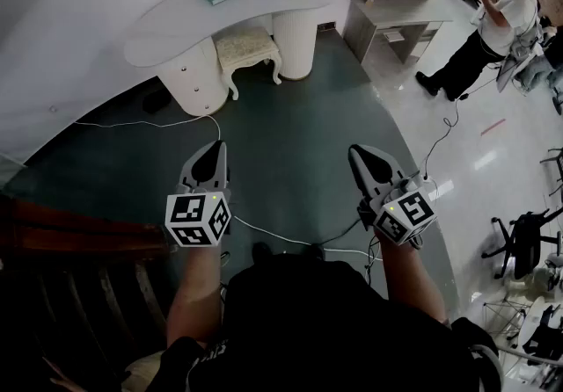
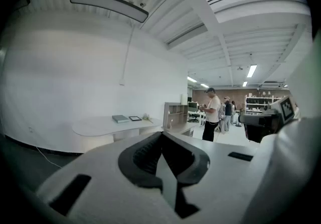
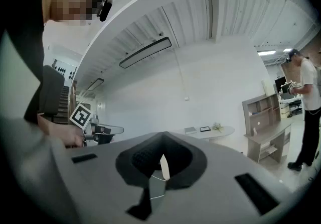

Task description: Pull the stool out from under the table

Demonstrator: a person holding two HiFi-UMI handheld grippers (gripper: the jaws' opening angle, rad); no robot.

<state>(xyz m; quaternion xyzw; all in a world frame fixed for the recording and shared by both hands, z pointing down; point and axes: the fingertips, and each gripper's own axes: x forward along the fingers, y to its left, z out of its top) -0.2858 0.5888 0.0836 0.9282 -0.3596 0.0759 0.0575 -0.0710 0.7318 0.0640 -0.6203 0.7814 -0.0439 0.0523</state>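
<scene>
stool (image 1: 249, 47) at 12 o'clock in the head view, tucked under the white desk (image 1: 167, 21), its rear hidden by the top; left gripper (image 1: 215, 149) and right gripper (image 1: 360, 153), jaws pressed together and empty, well apart from it

Cream cushioned stool (image 1: 248, 49) stands upright on white legs (seat half showing), tucked under the curved white table (image 1: 171, 19), between its two pedestals.
</scene>
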